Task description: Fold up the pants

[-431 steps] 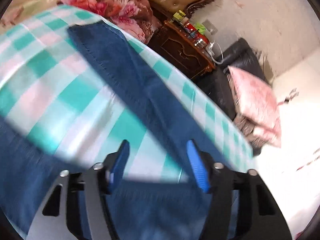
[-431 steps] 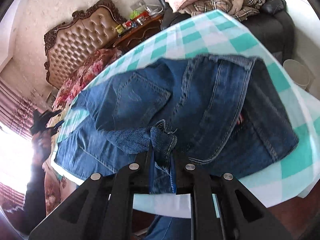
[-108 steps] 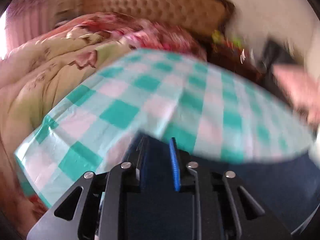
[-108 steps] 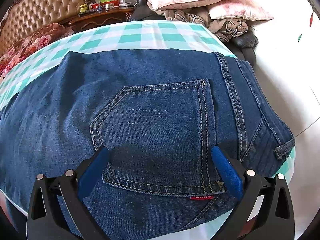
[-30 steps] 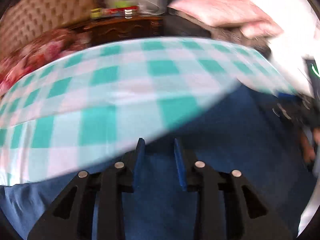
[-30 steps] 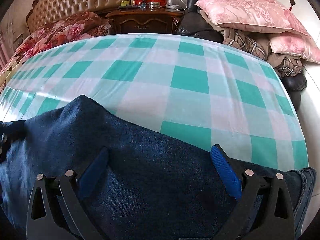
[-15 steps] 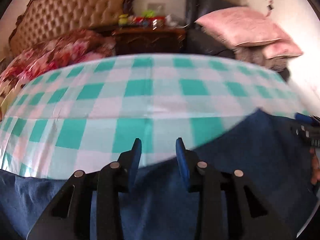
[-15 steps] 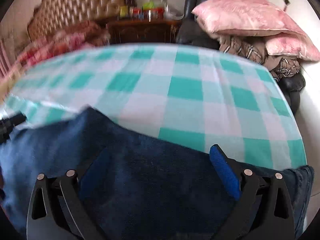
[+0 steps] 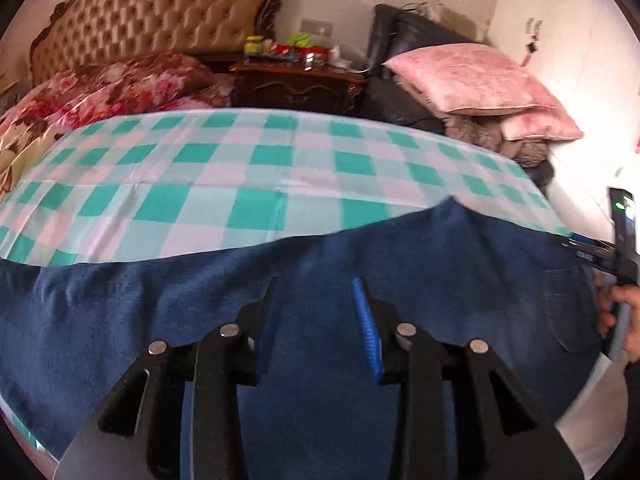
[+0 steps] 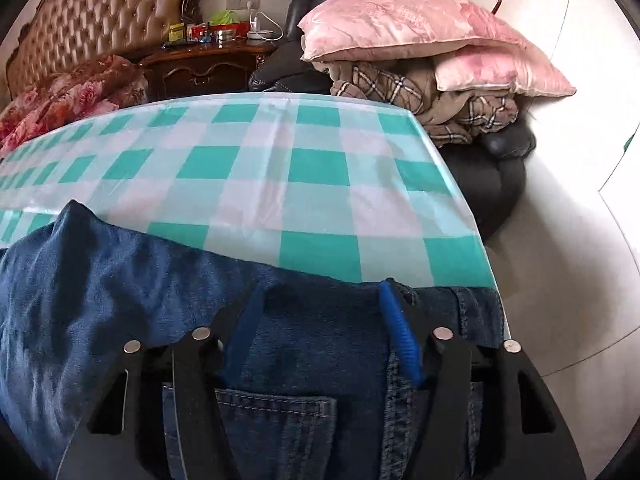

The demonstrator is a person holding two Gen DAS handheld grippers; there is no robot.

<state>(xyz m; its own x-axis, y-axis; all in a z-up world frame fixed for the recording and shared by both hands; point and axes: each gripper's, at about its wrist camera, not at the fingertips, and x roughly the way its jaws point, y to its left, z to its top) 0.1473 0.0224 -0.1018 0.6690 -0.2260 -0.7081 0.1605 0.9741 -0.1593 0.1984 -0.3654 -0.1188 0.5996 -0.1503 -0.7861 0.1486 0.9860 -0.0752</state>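
Dark blue jeans (image 9: 460,268) lie along the near edge of a table with a teal and white checked cloth (image 9: 256,168). My left gripper (image 9: 316,300) is open and empty, its blue-padded fingers (image 9: 366,324) just above the leg fabric. In the right wrist view the jeans (image 10: 120,292) show a back pocket (image 10: 276,424) under the gripper. My right gripper (image 10: 320,304) is open, low over the waist end near the table's right corner. It also shows at the right edge of the left wrist view (image 9: 592,254).
Behind the table are a tufted headboard (image 9: 160,20), a floral quilt (image 9: 100,88), a dark wooden nightstand (image 9: 296,80) with small items, and a black sofa piled with pink pillows (image 10: 408,24) and a plaid blanket (image 10: 440,100). White floor lies to the right.
The left gripper has opened wider and let go of the leg fabric, which now lies flat. The right gripper's fingers have come closer together, and it has moved toward the waist end.
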